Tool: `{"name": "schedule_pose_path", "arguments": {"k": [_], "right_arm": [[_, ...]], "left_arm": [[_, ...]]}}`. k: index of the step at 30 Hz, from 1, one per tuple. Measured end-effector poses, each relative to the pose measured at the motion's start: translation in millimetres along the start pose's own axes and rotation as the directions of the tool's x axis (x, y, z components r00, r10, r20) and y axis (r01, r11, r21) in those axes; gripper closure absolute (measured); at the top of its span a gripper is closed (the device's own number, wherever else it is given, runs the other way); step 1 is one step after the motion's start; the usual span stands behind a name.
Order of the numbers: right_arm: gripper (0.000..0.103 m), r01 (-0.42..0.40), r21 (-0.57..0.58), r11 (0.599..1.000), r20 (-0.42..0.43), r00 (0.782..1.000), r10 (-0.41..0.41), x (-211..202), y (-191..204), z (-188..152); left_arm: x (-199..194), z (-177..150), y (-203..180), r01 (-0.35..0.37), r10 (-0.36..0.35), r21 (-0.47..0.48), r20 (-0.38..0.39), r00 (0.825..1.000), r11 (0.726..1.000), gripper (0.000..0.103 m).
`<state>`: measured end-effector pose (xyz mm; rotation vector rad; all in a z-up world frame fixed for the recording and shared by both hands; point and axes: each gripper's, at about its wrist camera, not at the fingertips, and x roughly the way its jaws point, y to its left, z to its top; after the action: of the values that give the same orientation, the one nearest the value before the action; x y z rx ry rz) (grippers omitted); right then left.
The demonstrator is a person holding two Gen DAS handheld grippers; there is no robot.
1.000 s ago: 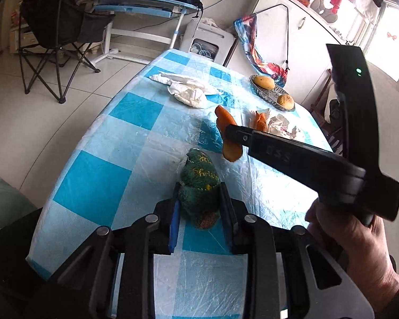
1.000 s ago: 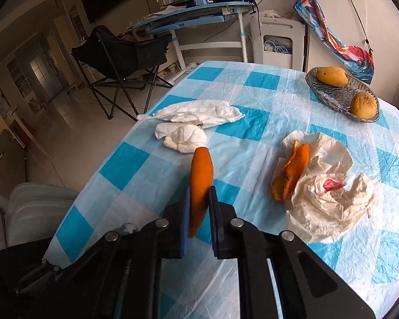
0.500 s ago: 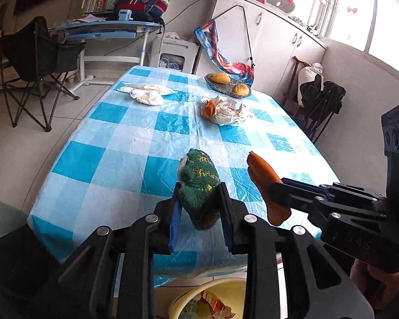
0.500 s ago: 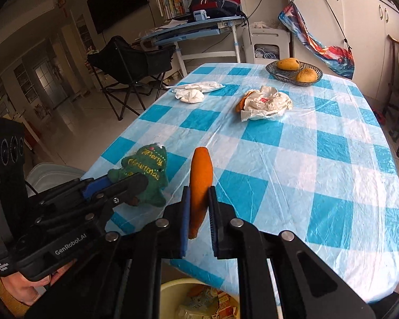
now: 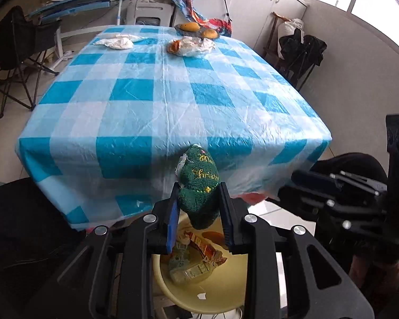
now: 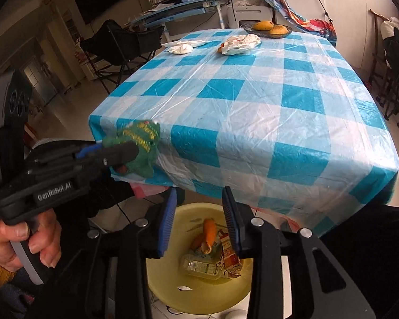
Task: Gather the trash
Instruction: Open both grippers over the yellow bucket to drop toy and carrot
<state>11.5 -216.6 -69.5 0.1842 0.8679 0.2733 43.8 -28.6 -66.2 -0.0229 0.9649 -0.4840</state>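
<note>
both grippers out past the near edge of the table (image 5: 173, 101), over a yellow bin (image 6: 162, 287) on the floor.

left gripper (image 5: 199, 214): jaws clamped on a green knitted toy (image 5: 199, 186) with yellow stitched lettering. toy sticks up between the blue pads, hanging above the bin. seen also from the right wrist (image 6: 135, 146), level with the hanging edge of the tablecloth.

right gripper (image 6: 198, 222): jaws have just been opening, now apart, nothing between them. orange peel (image 6: 208, 234) is in the bin below the gap, on top of a plastic bottle (image 6: 199, 267) and a torn wrapper (image 6: 230, 252).

a hand (image 6: 21, 244) grips the left gripper's handle.

far end of the table: crumpled white paper (image 6: 240, 43) with another peel at its edge, white cloth (image 6: 182, 47), basket (image 6: 268, 33) with fruit.
</note>
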Motion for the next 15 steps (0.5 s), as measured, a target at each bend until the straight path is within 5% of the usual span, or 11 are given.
{"name": "schedule_pose_path", "arguments": {"k": [3, 5, 7, 10, 15], "right_arm": [[0.044, 0.017, 0.045, 0.999, 0.075, 0.997, -0.02, -19.4, -11.4, 3.5], [0.036, 0.007, 0.067, 0.998, 0.102, 0.995, -0.013, -25.4, -15.9, 0.8], [0.034, 0.003, 0.078, 0.997, 0.118, 0.993, -0.012, -25.5, -17.8, -1.7], [0.033, 0.014, 0.083, 0.996, 0.109, 0.994, -0.023, -19.4, -16.9, -4.2], [0.025, 0.045, 0.008, 0.999, 0.079, 0.996, -0.046, -12.0, -4.1, -7.9]], "left_arm": [[13.4, -16.2, -21.3, 0.0, 0.008, 0.087, -0.091, 0.996, 0.996, 0.071], [11.9, -17.9, -30.2, -0.029, 0.038, 0.129, -0.072, 0.997, 0.991, 0.061], [4.7, -16.2, -30.6, -0.055, 0.058, 0.127, -0.017, 0.998, 0.99, 0.04], [-7.8, -8.4, -16.5, -0.089, 0.086, 0.056, 0.064, 0.994, 0.994, 0.023], [-18.1, 3.0, 20.2, -0.182, 0.198, -0.118, 0.148, 0.969, 0.976, 0.013]]}}
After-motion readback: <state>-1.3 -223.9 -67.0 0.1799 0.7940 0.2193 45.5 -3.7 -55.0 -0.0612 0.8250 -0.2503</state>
